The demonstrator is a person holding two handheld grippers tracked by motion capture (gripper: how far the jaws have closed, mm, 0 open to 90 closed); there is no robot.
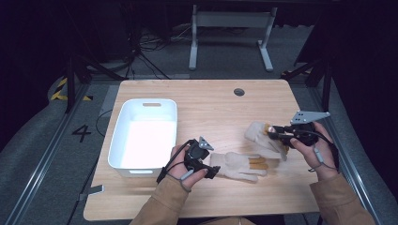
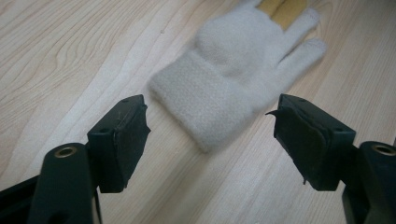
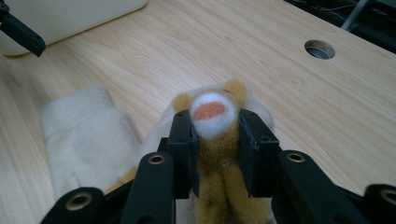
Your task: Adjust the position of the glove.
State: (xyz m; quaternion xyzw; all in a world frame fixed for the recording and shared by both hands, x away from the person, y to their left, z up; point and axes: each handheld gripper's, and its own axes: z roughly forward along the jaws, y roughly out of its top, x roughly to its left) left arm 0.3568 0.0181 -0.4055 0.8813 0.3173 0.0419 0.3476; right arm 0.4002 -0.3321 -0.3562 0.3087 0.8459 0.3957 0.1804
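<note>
Two cream gloves sit on my desk (image 1: 220, 101): one glove (image 1: 237, 165) lies flat near its front edge, before my left claw (image 2: 212, 140), whose jaws stand spread. My right claw (image 3: 215, 140) pinches the second glove (image 1: 263, 136), lifted near the right edge. One white bin (image 1: 123, 122) stands at left.

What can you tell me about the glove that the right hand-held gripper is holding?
The held glove is cream-white fleece with mustard-yellow fingers and a small orange patch on a white tip. It hangs limp, partly lifted above the wooden table, near its right side. The right hand-held gripper has its black jaws shut on the yellow part, the white tip poking out between them. A second, matching glove lies flat just beside it.
</note>
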